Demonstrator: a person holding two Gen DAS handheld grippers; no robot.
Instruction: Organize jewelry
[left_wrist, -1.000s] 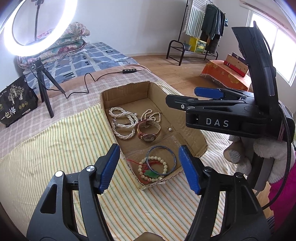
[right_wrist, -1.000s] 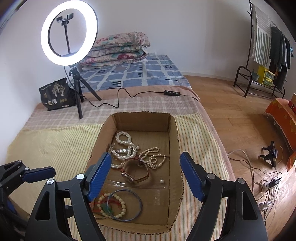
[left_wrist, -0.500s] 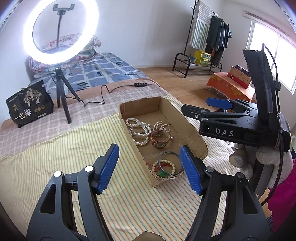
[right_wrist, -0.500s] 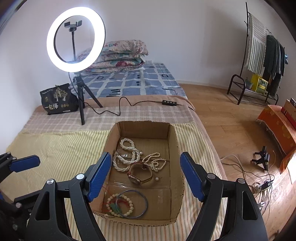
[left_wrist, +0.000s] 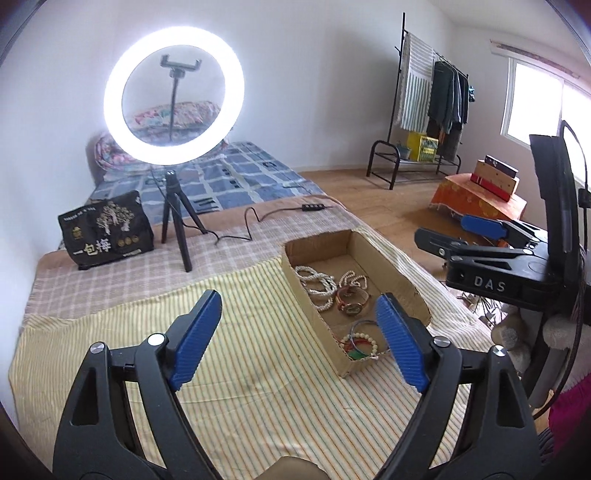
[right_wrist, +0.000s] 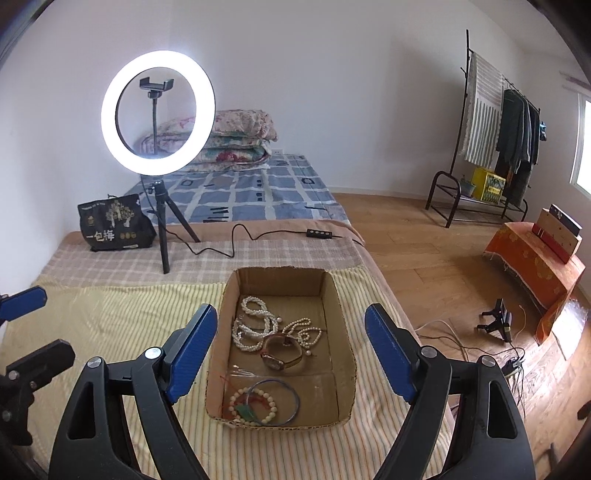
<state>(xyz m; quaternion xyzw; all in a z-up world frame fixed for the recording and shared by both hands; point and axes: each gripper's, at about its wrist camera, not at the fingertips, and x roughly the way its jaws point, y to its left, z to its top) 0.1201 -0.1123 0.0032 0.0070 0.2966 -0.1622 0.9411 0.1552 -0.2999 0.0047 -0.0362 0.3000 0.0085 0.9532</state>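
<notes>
A shallow cardboard box (right_wrist: 345, 328) lies on the yellow striped cloth (right_wrist: 110, 321); it also shows in the left wrist view (left_wrist: 306, 291). Inside lie pearl strands (right_wrist: 255, 325), a brown-strapped watch (right_wrist: 280, 354), a blue bangle (right_wrist: 284, 402) and a cream bead bracelet with a green piece (right_wrist: 251, 406). My right gripper (right_wrist: 291, 350) is open and empty, held above and before the box. My left gripper (left_wrist: 295, 339) is open and empty, left of the box. The right gripper also shows in the left wrist view (left_wrist: 480, 236).
A lit ring light on a tripod (right_wrist: 159, 114) stands on the bed behind the box, its cable and switch (right_wrist: 319, 232) trailing right. A black bag (right_wrist: 114, 225) sits far left. The bed edge drops to wood floor with cables (right_wrist: 461, 332) on the right.
Both grippers have risen and pulled back from the box, so it looks smaller and farther. Both stay open and empty. The jewelry has not moved.
</notes>
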